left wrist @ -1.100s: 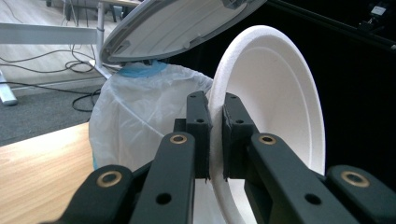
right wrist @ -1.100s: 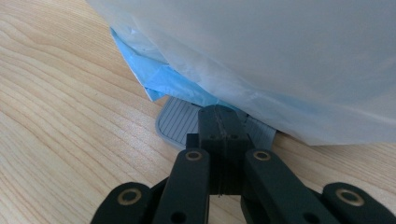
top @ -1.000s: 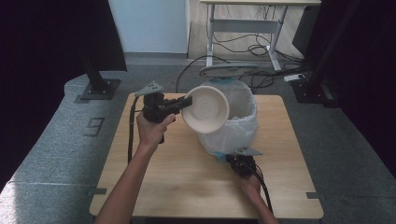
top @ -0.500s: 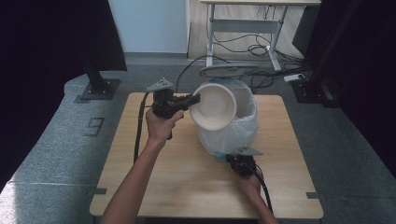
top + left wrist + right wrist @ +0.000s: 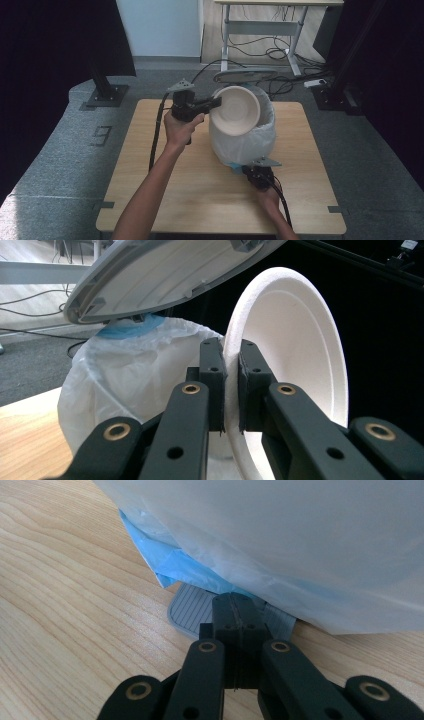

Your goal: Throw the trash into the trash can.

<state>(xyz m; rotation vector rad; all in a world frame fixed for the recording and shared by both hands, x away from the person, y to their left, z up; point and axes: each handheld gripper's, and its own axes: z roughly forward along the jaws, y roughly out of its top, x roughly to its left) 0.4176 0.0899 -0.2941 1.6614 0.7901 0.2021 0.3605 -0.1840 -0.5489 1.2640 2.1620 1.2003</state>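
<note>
A white foam bowl is held on edge, tilted, over the mouth of a pedal bin lined with a white bag. My left gripper is shut on the bowl's rim, with one pad on each side of the rim. The bin's grey lid stands raised behind the bowl and shows overhead in the left gripper view. My right gripper is shut, and its joined tips rest on the grey ribbed pedal at the bin's foot.
The bin stands on a square wooden table. Blue bag sticks out under the white liner near the pedal. Black stands and a desk frame with cables stand on the floor beyond the table.
My left hand has carried the bowl to the right and a little farther back, from beside the bin to over its opening. The right gripper has stayed on the pedal.
</note>
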